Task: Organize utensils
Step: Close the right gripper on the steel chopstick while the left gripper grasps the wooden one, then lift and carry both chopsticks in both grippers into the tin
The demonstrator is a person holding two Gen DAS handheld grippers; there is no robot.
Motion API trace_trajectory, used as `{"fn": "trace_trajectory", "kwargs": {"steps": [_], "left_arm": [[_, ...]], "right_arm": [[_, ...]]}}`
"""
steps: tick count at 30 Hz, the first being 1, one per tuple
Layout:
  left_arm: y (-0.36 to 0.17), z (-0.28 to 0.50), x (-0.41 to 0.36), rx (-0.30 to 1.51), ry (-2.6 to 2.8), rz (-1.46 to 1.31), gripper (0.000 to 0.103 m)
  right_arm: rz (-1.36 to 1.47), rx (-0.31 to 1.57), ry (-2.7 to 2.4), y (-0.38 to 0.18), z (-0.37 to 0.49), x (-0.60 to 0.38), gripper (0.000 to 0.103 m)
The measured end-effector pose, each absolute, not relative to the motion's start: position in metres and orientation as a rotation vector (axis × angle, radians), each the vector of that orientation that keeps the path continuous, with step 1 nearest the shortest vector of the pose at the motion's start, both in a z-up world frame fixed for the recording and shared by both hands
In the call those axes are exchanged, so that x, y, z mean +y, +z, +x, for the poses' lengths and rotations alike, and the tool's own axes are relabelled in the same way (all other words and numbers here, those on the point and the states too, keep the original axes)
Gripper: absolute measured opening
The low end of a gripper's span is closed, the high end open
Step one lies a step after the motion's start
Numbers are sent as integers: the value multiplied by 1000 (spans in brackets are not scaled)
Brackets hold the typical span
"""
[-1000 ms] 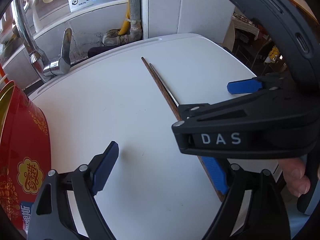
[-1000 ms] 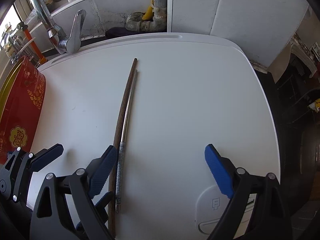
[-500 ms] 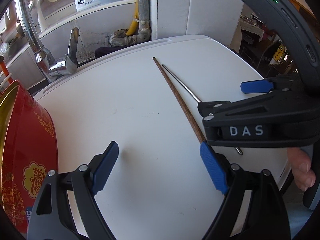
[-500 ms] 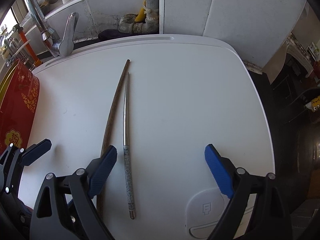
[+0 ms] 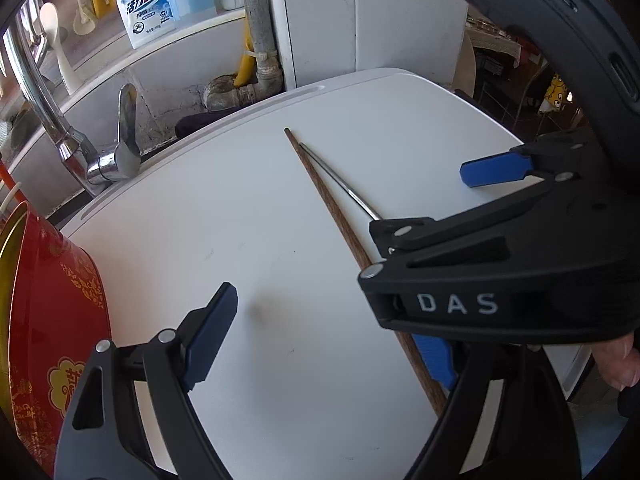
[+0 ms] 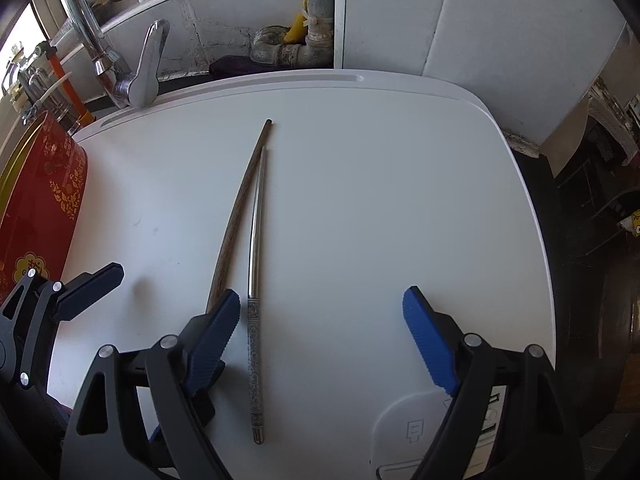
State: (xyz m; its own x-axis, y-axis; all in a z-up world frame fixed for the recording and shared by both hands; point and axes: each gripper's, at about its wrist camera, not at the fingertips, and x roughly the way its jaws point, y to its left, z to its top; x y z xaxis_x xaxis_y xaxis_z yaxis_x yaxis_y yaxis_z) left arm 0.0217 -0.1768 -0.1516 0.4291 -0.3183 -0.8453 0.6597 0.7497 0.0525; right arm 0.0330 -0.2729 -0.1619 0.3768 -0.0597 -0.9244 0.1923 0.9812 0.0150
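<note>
A brown wooden chopstick (image 6: 236,216) and a silver metal chopstick (image 6: 256,264) lie side by side on the white tabletop (image 6: 380,200), tips pointing away. My right gripper (image 6: 324,344) is open and empty, its jaws astride the metal chopstick's patterned handle. My left gripper (image 5: 324,336) is open and empty, low over the table, its right finger beside the wooden chopstick (image 5: 340,232). The right gripper (image 5: 448,204) crosses the left wrist view and hides the metal chopstick's (image 5: 340,184) near end.
A red and gold tin (image 5: 44,320) stands at the table's left edge, also in the right wrist view (image 6: 36,192). A chrome tap (image 5: 100,148) and a pipe (image 5: 260,40) stand behind. A detergent bottle (image 5: 146,8) sits on the ledge. The table's right edge drops to a dark floor (image 6: 592,240).
Both grippers have shifted slightly over the chopsticks; the right gripper now sits lower across the left wrist view. The two chopsticks lie a little apart, where a second ago they touched.
</note>
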Motion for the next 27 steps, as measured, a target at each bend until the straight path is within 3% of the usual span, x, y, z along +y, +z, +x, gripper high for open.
{"fn": "trace_trajectory", "kwargs": {"steps": [2,4,5,6,8,9,10,11,23,27], "left_arm": [[-152,23,-175,942,-629,398,82],[-153,24,-171,932,-622,395,82],[-153,24,-168,937,-622,387,78],[-153,25,-164,955,-645,355,71],[-151,27,-155,968,-643,312,37],[-151,29,-150,969,-631,305,28],[-150,32,-146,984,-630,286,9],[-150,36,-142,1009,-633,250,7],[-139,39,-127,1031,-618,133,6],[-109,30,-111,981,-623,95,6]], "right_arm": [[105,1171,-163,-162,34,-268,80],[95,1156,-146,-160,33,-264,68],[89,1152,-135,-158,31,-264,57],[87,1151,-128,-157,30,-265,41],[106,1156,-134,-154,26,-273,7],[139,1168,-129,-153,25,-279,6],[176,1175,-119,-153,23,-286,6],[190,1176,-115,-153,20,-289,5],[213,1139,-134,-144,9,-291,5],[212,1058,-90,-116,-5,-279,5]]}}
